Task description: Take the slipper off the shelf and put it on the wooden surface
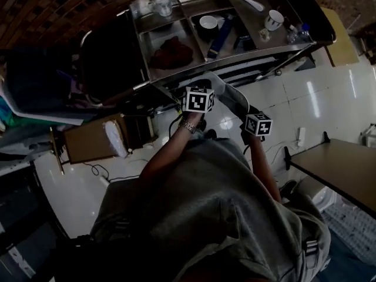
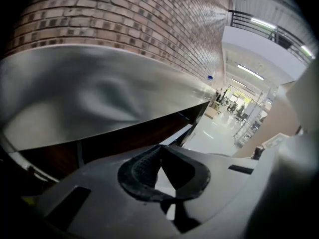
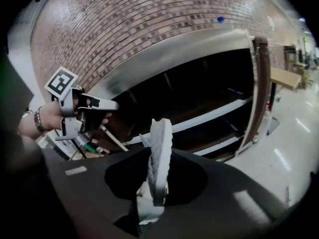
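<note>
A pale grey slipper (image 1: 228, 93) hangs in front of the metal shelf cart (image 1: 176, 69), off its shelves. My right gripper (image 1: 247, 111) is shut on it. In the right gripper view the slipper (image 3: 159, 153) stands edge-on between the jaws, its patterned sole facing left. My left gripper (image 1: 200, 88) is just left of the slipper, close to the cart's front, and a hand holds it (image 3: 79, 111). In the left gripper view its dark pads (image 2: 144, 166) meet with nothing between them. The wooden table (image 1: 346, 169) lies to the right, below the cart.
The cart's steel top (image 1: 247, 16) carries cups, a jar, a red cloth (image 1: 171, 53) and a blue item. White lower shelves (image 3: 214, 116) sit inside the dark frame. A cardboard box (image 1: 88, 140) stands left on the white floor. A brick wall (image 3: 149, 29) rises behind.
</note>
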Demonstrator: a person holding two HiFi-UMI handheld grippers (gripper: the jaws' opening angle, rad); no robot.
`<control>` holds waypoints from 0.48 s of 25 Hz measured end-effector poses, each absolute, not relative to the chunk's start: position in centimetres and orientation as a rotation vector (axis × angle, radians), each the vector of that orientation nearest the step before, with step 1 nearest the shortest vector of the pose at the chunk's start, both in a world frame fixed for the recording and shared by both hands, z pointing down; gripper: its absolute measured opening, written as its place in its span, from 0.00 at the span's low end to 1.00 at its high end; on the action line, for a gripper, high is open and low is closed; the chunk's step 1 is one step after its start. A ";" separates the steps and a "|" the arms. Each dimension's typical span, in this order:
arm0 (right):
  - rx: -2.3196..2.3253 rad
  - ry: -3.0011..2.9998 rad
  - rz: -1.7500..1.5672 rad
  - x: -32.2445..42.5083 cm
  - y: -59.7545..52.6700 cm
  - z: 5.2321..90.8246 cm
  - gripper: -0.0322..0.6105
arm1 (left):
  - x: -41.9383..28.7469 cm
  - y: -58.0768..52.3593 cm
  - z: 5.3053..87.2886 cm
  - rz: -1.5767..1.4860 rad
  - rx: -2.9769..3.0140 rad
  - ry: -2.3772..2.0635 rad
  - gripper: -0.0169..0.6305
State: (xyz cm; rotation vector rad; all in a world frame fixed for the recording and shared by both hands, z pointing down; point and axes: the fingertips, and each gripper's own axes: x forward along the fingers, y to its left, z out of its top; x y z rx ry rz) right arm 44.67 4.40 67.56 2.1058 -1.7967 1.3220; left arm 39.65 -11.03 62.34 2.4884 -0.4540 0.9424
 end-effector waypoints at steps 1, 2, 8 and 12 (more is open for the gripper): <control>2.008 -1.876 1.306 43.5 3.1 67.5 0.16 | 38.2 -12.0 62.6 0.937 2.464 -0.509 0.03; 1.897 -1.952 1.284 42.2 2.2 67.3 0.16 | 36.8 -12.7 62.8 0.928 2.437 -0.561 0.03; 1.346 -2.281 1.164 35.2 -1.7 67.0 0.16 | 27.5 -15.0 63.7 0.819 2.255 -0.933 0.03; 1.161 -2.374 1.069 28.2 -5.1 67.4 0.16 | 21.0 -13.3 64.9 0.755 2.107 -1.162 0.03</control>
